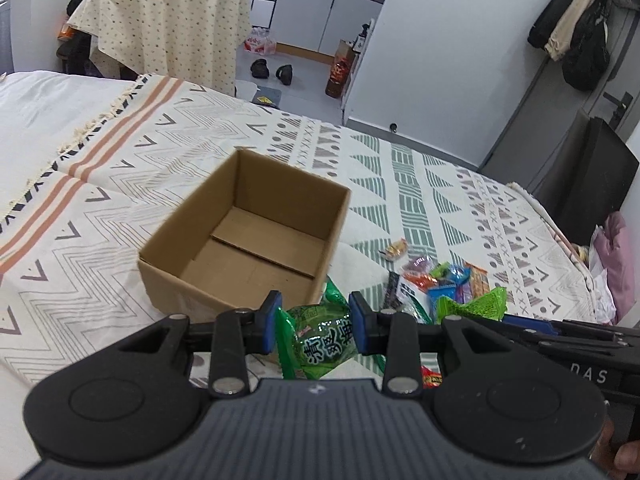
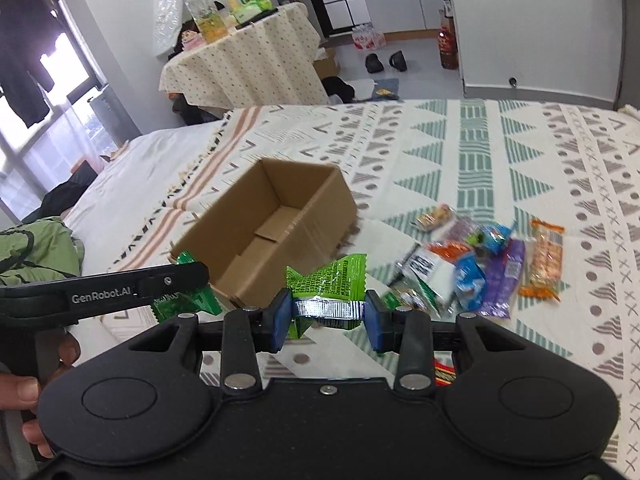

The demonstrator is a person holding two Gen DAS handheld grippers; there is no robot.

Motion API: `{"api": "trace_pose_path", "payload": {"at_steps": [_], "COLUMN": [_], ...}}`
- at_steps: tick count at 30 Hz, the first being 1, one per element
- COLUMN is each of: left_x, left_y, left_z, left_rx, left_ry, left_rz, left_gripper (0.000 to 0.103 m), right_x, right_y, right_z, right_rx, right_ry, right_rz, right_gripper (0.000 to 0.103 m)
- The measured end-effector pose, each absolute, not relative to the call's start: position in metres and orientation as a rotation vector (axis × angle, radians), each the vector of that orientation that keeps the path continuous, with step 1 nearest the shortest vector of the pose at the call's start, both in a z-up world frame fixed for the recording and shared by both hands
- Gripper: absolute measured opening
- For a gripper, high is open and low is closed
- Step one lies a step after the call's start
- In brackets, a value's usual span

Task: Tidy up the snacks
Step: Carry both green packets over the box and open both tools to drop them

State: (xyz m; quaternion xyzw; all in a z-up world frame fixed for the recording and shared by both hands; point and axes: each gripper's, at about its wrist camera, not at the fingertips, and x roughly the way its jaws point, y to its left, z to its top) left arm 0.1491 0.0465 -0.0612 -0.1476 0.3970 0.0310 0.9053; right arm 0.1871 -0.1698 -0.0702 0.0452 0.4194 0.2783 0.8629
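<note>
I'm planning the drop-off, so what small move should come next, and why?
Probably carry the left gripper forward over the cardboard box and release. Its fingers already pinch a green snack packet, the box sits empty just ahead, and the right gripper holds a lime-green packet.

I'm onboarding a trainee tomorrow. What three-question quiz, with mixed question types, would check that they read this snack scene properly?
1. True or false: the brown cardboard box already holds snacks.
2. What does the left gripper grip? A) an orange wafer bar B) a dark green crinkled snack packet C) nothing
3. Fill in: the right gripper is shut on a bright ___ foil snack packet.

Key: 1 false, its floor shows bare; 2 B; 3 green. The remaining loose colourful snack wrappers lie on the patterned bedspread, right of the box.
</note>
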Motion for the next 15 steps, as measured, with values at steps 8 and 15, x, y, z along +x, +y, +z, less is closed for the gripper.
{"api": "trace_pose_path", "payload": {"at_steps": [8, 15], "left_x": [0.158, 0.172], "left_y": [0.078, 0.102], "left_z": [-0.058, -0.060], "left_rx": [-0.329, -0.351], "left_ry": [0.799, 0.790], "left_rz": [0.094, 0.109], "left_gripper": [0.035, 0.035], "right_x": [0.194, 0.205], "right_y": [-0.141, -0.116], "right_z": [-0.064, -0.065], "right_rx": [0.106, 0.111], "right_ry": [0.870, 0.875], "right_rz": [0.607, 0.619], "right_gripper": [0.037, 0.037]}}
